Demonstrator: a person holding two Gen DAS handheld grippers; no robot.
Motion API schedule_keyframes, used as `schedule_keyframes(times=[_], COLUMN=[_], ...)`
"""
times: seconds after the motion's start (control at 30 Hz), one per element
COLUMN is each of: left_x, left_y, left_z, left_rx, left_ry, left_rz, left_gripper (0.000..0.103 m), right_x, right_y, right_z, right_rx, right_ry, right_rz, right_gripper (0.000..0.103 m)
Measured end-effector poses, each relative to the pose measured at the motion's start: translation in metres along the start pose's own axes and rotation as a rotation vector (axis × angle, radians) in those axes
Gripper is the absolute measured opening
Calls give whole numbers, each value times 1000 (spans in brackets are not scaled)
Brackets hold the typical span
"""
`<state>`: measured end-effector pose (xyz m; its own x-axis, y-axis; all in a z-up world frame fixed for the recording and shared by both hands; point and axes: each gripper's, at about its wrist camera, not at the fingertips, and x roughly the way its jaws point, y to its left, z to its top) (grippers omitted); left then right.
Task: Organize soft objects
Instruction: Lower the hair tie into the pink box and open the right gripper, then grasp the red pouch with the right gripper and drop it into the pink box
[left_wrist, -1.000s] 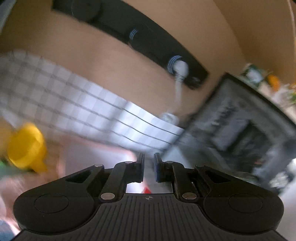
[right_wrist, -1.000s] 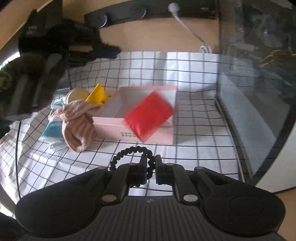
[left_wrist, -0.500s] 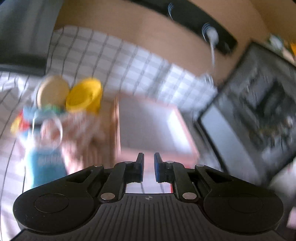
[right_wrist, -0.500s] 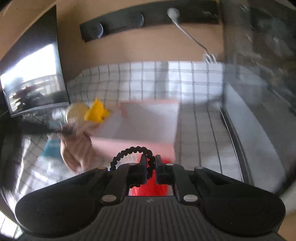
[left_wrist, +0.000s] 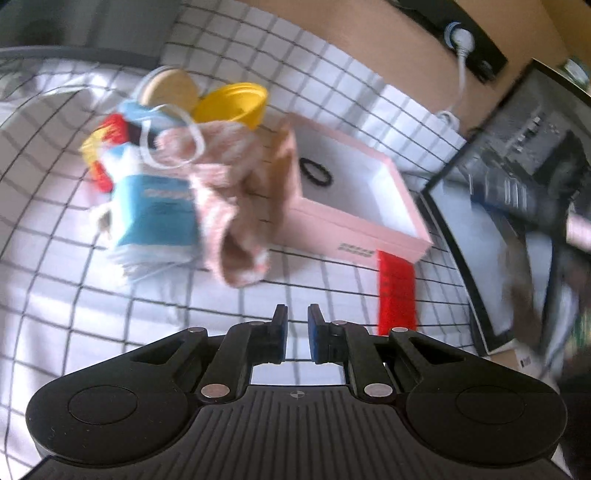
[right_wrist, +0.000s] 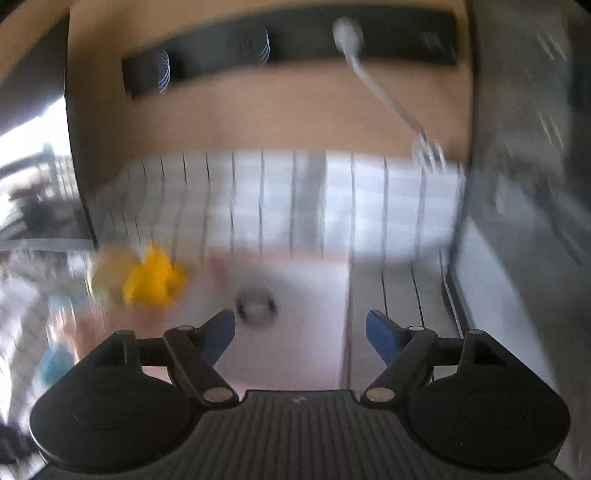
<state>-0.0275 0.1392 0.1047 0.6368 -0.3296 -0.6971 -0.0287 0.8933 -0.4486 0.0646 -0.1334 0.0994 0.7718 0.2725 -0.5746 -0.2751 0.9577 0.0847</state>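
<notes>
A pink box stands open on the checked cloth, and a black hair tie lies inside it. In the blurred right wrist view the same hair tie shows in the box, free of my right gripper, whose jaws are opening with nothing between them. A pink knitted sock is draped against the box's left wall. My left gripper hovers shut and empty above the cloth, in front of the sock.
A blue tissue pack, a white cord loop, a yellow cup, a beige round lid and a red-yellow item crowd the left. A red card leans at the box's front. A dark glass case borders the right.
My right gripper opened and let go of the black hair tie, which now lies in the pink box. The left gripper swung down toward the sock and the pile, staying shut.
</notes>
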Motion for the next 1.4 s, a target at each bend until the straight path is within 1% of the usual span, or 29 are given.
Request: schedule_keyframes(times=[0.07, 0.17, 0.23, 0.33, 0.4, 0.43, 0.5, 0.57, 0.6, 0.67, 0.73, 0.77, 0.8, 0.83, 0.87, 0.9, 0.97, 1.0, 1.07, 1.13, 1.17, 1.23, 1.27, 1.3, 1.37, 1.4], left_x=[-1, 1, 2, 3, 2, 2, 0, -4, -6, -8, -8, -9, -9, -10, -10, -11, -10, -10, -10, -10, -10, -9, -9, -9, -8, -8], left_y=[6, 8, 6, 4, 5, 6, 7, 8, 8, 12, 15, 16, 18, 19, 20, 22, 24, 25, 27, 29, 30, 31, 32, 32, 31, 29], left_z=[-1, -2, -2, -4, -5, -6, -8, -9, -9, -10, -11, -11, -12, -13, -13, -14, -15, -15, -17, -19, -20, -21, -21, -22, -22, -23], left_rx=[-17, -26, -22, -7, -4, -2, 6, 16, 16, 1, -18, -27, -35, -42, -53, -61, -73, -76, -79, -83, -83, -85, -87, -88, -80, -75], left_ry=[2, 16, 26, 38, 51, 60, 69, 66, 60, 52, 47, 42, 36, 32, 26, 25, 33, 38, 50, 64, 68, 75, 80, 83, 91, 93], left_rz=[11, 12, 7, 6, 14, 22, 32, 36, 35, 27, 19, 17, 15, 14, 13, 15, 26, 35, 49, 60, 64, 70, 73, 76, 77, 76], left_gripper=[12, 12, 12, 12, 12, 12, 12, 12, 12, 12, 12, 12, 12, 12, 12, 12, 12, 12, 12, 12, 12, 12, 12, 12, 12, 12], right_x=[4, 16, 23, 40, 51, 54, 49, 32, 22, 11, 11, 13, 16, 20, 25, 25, 26, 29, 37, 43, 45, 45, 46, 47, 42, 40], right_y=[0, 8, 16, 27, 28, 28, 28, 31, 34, 37, 33, 30, 28, 26, 23, 23, 23, 22, 21, 21, 22, 28, 33, 38, 41, 42], right_z=[-32, -65, -75, -84, -89, -90, -87, -81, -77, -71, -66, -65, -66, -67, -70, -73, -82, -85, -90, -94, -95, -98, -100, -102, -103, -103], right_rx=[19, 34, 11, -66, -74, -66, -57, -83, -111, -143, -123, -106, -85, -59, -40, -29, -22, -21, -22, -9, -8, -34, -70, -110, -145, -157], right_ry=[74, 138, 141, 154, 172, 186, 195, 202, 189, 177, 175, 179, 188, 205, 206, 190, 158, 151, 168, 195, 200, 186, 184, 177, 167, 171], right_rz=[-21, -32, -34, -41, -38, -21, 12, 57, 73, 73, 86, 87, 83, 77, 66, 48, -4, -13, -23, -5, 11, 17, 4, -11, 30, 37], right_gripper=[79, 79, 79, 79, 77, 73, 31, 15, 12, 12, 12, 15, 35, 51, 78, 82, 82, 82, 82, 82, 83, 84, 82, 72, 57, 54])
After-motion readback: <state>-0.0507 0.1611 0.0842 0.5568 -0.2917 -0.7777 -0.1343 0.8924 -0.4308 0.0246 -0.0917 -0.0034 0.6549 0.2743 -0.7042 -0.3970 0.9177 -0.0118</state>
